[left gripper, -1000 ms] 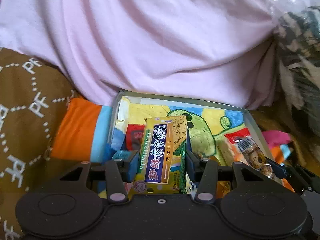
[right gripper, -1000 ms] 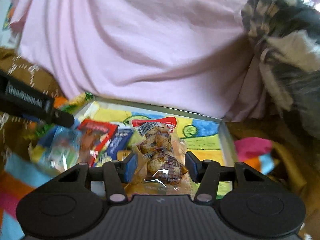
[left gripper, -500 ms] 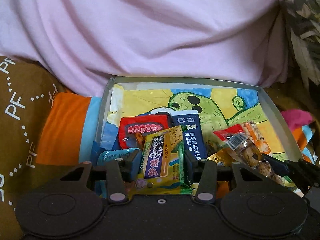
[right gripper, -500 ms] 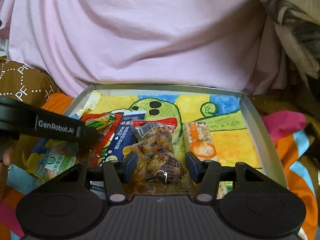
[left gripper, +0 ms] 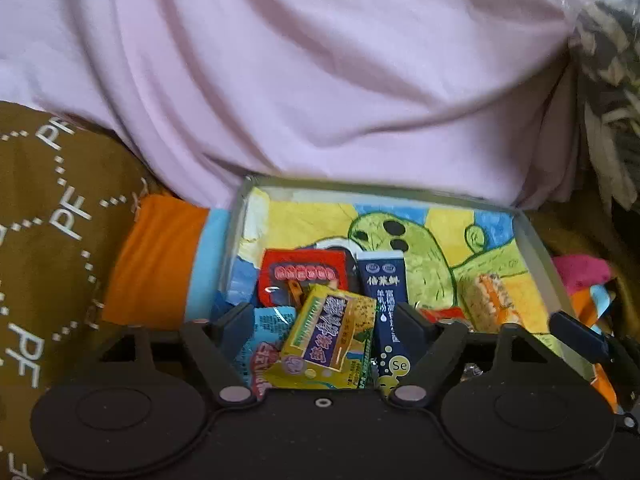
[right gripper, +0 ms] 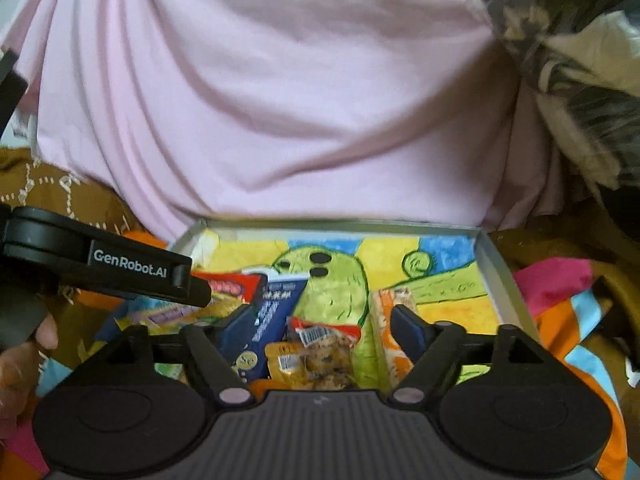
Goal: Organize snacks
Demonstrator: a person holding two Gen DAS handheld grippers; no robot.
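Pink bedding [left gripper: 320,72] loomed behind your gray tray [left gripper: 536,240]. Your left tool [left gripper: 320,324] was spreading around the yellow cracker box [left gripper: 324,340], pads clear; your right tool [right gripper: 320,324] was spreading over the clear cookie pack [right gripper: 320,356] inside the tray.

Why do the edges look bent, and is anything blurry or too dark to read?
Both wrist views use fisheye lenses, so the tray rim bows and the corners go black. Left view: the yellow box print is soft, and the pink cloth is evenly lit, without glare. Right view: the cookie packet is smeared, while the left gripper logo stays sharp.
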